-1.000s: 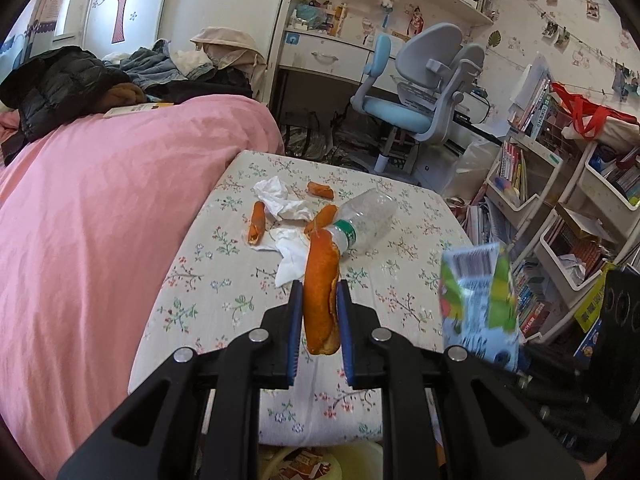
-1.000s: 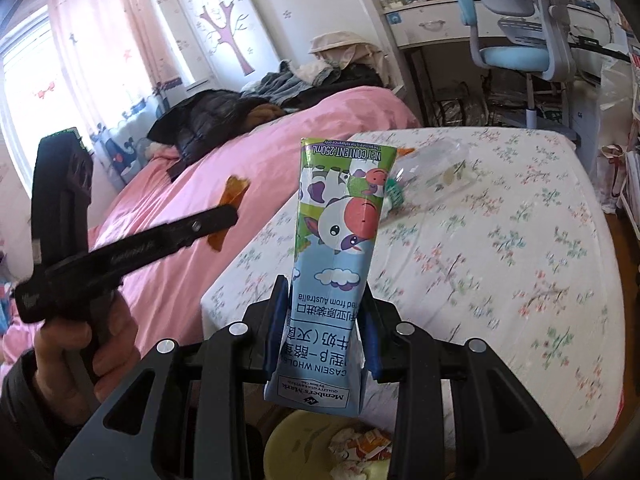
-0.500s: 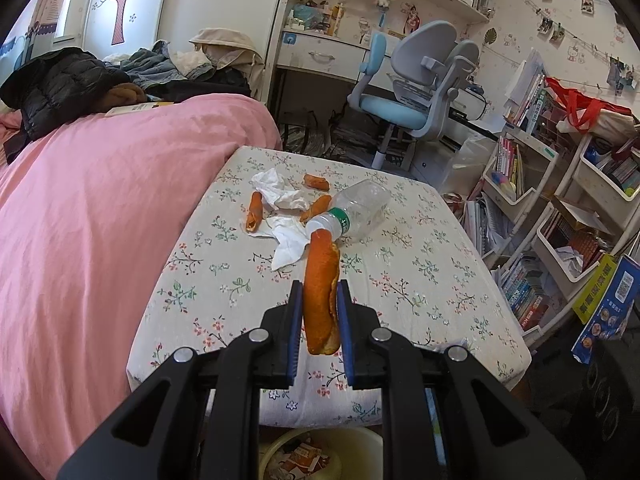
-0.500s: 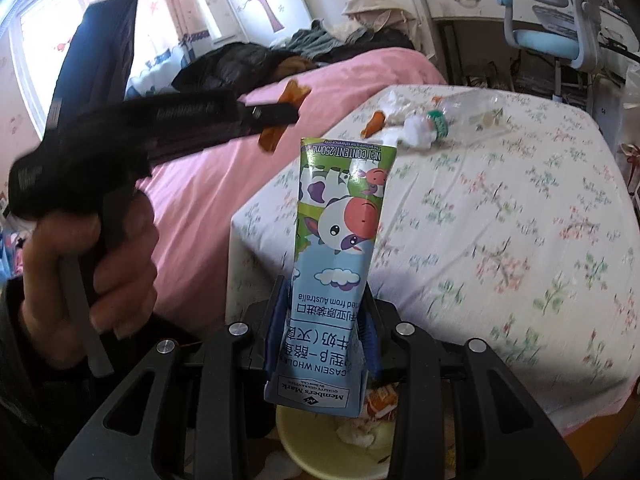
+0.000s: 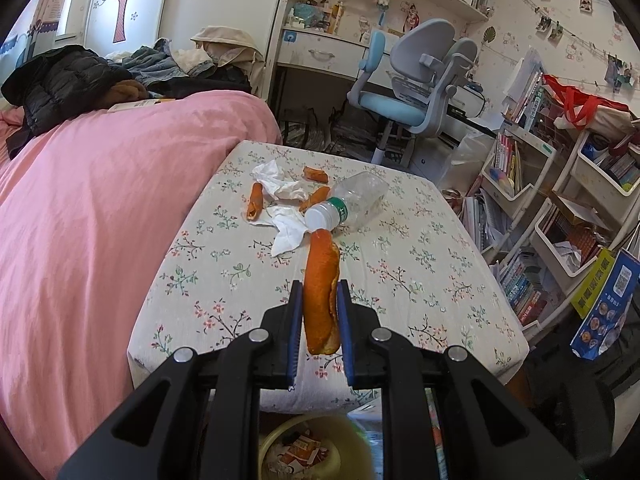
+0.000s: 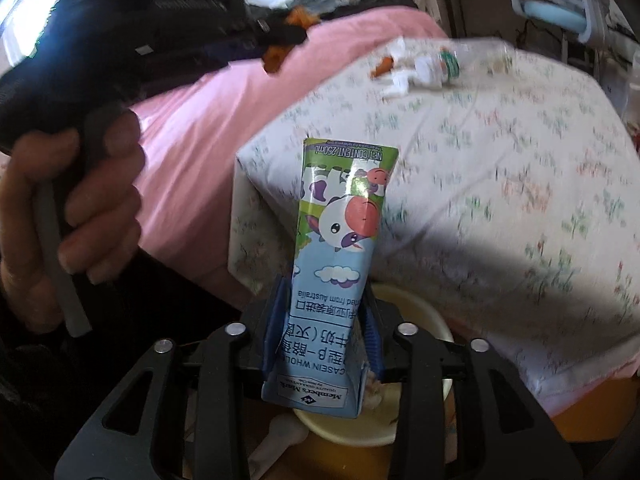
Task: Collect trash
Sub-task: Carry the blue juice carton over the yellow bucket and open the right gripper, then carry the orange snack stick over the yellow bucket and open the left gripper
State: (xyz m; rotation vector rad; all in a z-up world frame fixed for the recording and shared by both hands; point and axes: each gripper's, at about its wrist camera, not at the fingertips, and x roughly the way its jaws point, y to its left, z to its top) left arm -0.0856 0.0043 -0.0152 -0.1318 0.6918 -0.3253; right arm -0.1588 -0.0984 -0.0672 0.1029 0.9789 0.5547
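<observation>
Left wrist view: the left gripper (image 5: 319,312) is clamping an orange peel strip (image 5: 320,292) between its closed jaws, the peel standing upright above the near edge of the desk (image 5: 400,280), which is wearing a floral cloth. Farther back on the desk, a crushed clear plastic bottle (image 5: 352,200) is lying on its side, touching crumpled white tissues (image 5: 284,200), with three smaller peel pieces (image 5: 255,200) lying among them. Below the desk edge, a yellow bin (image 5: 316,448) is showing only in part, the gripper's frame cutting off its rim; its contents look like printed wrappers, though they are hard to make out. The pink bed (image 5: 100,220) is lying just beside the desk.

Right wrist view: the right gripper (image 6: 324,328) is opening its jaws, with a milk carton (image 6: 340,260) between them, upside down and tilted; the blue pads are appearing to stand just off the carton's sides, but motion blur is making contact uncertain. The carton is hanging over the yellow bin (image 6: 424,312), hiding most of it. At left, a hand (image 6: 68,208) is gripping the handle of the left gripper (image 6: 280,40), whose peel is partly hidden by the jaws. The desk top here is blurred.
</observation>
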